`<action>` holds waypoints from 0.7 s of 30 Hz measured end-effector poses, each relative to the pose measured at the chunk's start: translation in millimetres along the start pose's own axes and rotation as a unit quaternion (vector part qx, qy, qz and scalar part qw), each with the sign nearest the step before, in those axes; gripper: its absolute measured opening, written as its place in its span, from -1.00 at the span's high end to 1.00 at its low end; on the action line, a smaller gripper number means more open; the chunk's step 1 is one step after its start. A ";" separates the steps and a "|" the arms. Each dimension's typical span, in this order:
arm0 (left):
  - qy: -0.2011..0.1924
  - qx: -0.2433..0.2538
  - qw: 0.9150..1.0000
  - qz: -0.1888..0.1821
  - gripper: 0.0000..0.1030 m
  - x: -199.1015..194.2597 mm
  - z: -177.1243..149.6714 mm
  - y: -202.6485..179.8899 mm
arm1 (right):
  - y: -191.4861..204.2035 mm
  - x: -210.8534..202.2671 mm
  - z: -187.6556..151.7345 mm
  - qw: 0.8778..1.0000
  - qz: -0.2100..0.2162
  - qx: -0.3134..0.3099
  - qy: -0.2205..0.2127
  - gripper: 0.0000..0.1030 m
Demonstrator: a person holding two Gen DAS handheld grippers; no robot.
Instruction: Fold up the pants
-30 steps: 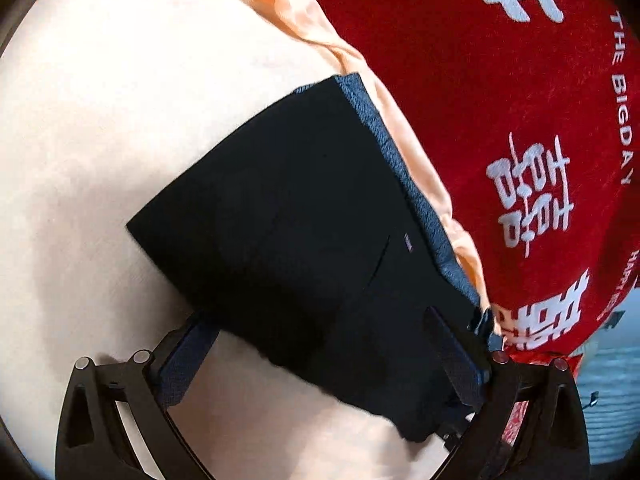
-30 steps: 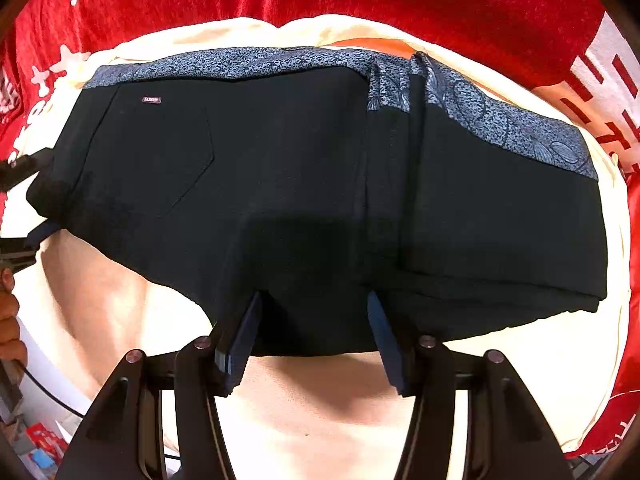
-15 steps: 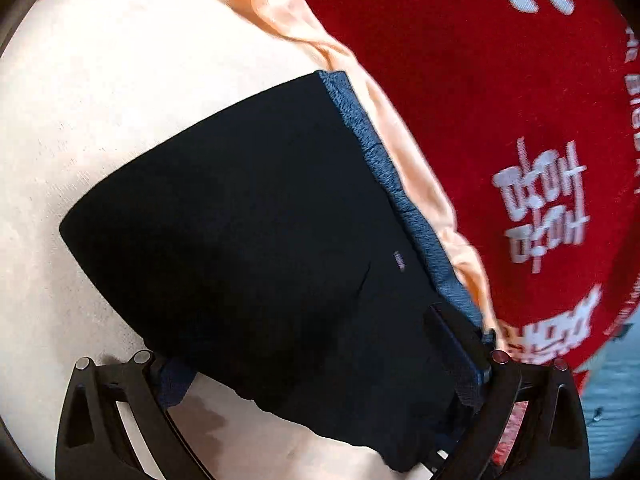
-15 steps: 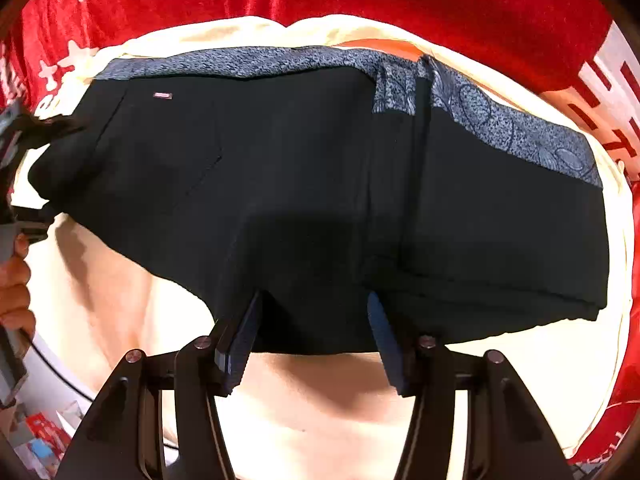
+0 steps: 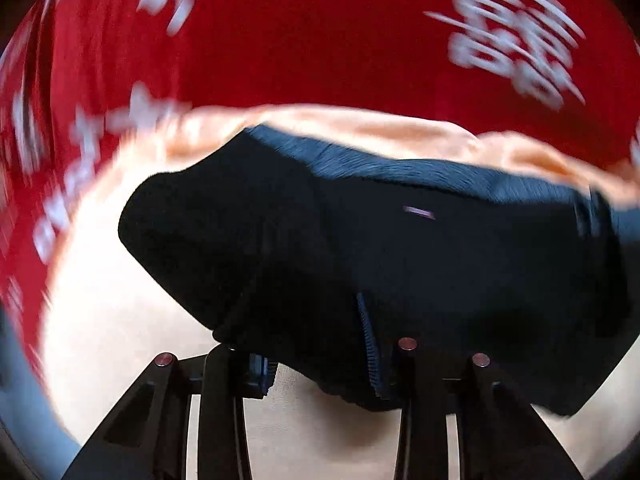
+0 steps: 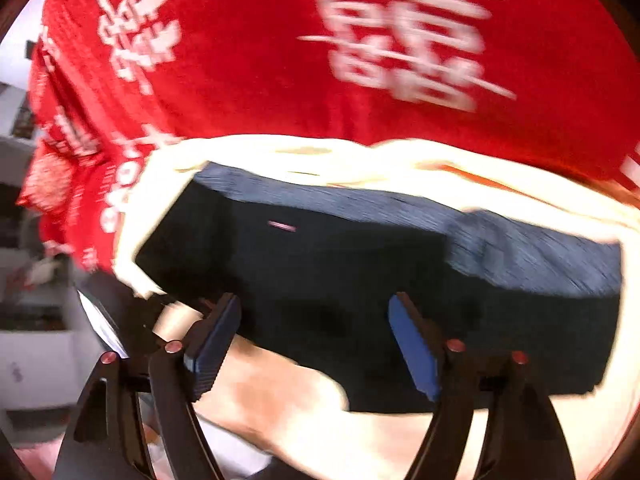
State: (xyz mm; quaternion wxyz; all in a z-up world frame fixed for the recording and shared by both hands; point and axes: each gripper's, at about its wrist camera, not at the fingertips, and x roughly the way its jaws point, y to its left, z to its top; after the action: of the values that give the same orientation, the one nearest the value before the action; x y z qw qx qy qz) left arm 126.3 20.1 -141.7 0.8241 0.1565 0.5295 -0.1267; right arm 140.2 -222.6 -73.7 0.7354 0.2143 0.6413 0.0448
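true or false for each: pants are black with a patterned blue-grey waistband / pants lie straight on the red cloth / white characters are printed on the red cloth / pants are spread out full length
1. The pants are black with a patterned blue-grey waistband. True.
2. They lie straight on the red cloth. False: a pale cream sheet lies between them and the cloth.
3. White characters are printed on the red cloth. True.
4. The pants are spread out full length. False: they form a compact folded bundle.

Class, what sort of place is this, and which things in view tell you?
Probably a bedroom at home: dark pants lie on a cream sheet over a red blanket with white print, and blurred shelves stand at the left.
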 end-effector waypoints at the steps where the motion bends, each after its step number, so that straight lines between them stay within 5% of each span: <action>1: -0.011 0.021 1.000 0.007 0.29 -3.8 -2.6 -8.1 | 9.6 7.1 12.6 1.000 0.020 -0.004 0.017 -0.55; 4: -0.022 0.049 0.998 0.013 0.29 -7.7 -9.1 -21.0 | 48.9 29.9 36.6 0.996 0.060 -0.027 0.065 -0.58; 10: -0.027 0.069 0.997 0.026 0.29 -5.9 -15.8 -27.3 | 134.9 86.8 65.8 0.977 0.062 -0.130 0.157 -0.67; 18: -0.037 0.077 0.996 0.039 0.29 -3.4 -22.1 -30.8 | 200.7 161.1 63.1 0.938 -0.033 -0.229 0.258 -0.67; 19: -0.038 0.077 0.995 0.040 0.29 -3.7 -22.2 -31.3 | 201.8 168.3 60.2 0.932 -0.052 -0.239 0.266 -0.60; 21: -0.038 0.074 0.996 0.038 0.29 -4.7 -21.9 -31.5 | 196.8 172.8 56.5 0.928 -0.077 -0.248 0.269 0.60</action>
State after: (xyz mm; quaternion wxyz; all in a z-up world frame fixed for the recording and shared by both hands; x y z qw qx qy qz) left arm 94.4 0.0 -149.8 0.8338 0.2324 0.4808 -0.1401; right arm 265.7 -0.4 -155.2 0.5665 -0.0448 0.7977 0.2017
